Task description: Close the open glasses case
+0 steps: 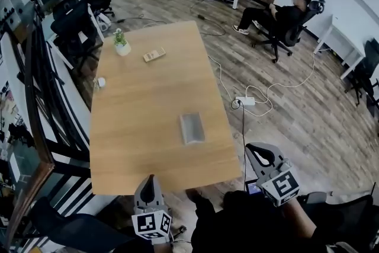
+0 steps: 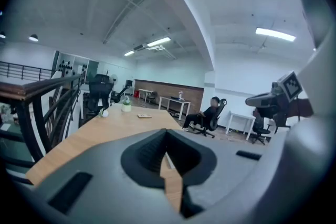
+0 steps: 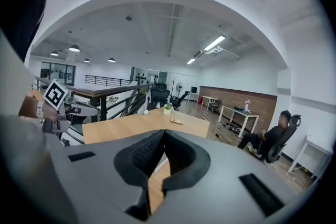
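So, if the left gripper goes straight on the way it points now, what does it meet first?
Probably the wooden table, close to its near edge, though depth is unclear. The left gripper aims there with its jaws together. The grey glasses case lies farther on, right of that line.

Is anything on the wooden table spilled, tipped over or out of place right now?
Nothing stands out. The grey case lies flat toward the near end of the table, the small potted plant stands upright near the far left corner, and nothing is spilled. Only a cabled power strip lies on the floor alongside.
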The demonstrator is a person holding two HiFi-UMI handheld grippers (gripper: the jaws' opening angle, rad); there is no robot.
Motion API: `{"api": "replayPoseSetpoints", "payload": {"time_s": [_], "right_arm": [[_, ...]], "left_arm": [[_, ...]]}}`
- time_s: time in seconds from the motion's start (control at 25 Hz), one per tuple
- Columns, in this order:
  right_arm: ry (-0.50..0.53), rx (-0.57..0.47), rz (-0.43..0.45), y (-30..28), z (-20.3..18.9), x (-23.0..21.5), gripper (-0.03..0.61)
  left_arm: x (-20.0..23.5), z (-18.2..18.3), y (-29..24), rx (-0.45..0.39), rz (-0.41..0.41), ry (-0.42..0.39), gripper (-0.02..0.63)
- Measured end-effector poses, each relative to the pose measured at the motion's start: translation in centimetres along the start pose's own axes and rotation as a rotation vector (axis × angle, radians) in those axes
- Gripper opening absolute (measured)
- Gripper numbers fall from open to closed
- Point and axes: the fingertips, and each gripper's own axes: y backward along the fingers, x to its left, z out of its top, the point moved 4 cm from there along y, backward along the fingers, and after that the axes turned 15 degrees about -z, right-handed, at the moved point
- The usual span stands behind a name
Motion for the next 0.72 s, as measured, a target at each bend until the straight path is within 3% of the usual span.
{"api": "replayPoseSetpoints", "payload": {"time_s": [0.12,0.32,0.56,0.72], "right_arm": [[-0.004,0.018,-0.021,-0.9,0.4,1.0,0.014],[0.025,0.047,0.003,-3.0,0.7,1.5,0.014],[-0.006,-0.003,0.097,-7.1,1.0,1.0,0.014],[-0.080,-0.044,0.185,-9.6,1.0,-0.6,0.014]], "left_arm": [[1.3,-1.9,-0.4,0.017,-0.011,0.072,-0.002],[2.0,-1.6,-1.9,0.040,-0.047,0.052,0.000],[2.9,1.1,-3.1,0.018,0.050,0.000,-0.001],[0.9,2.8,-5.1,0.034,0.108,-0.028,0.000]]}}
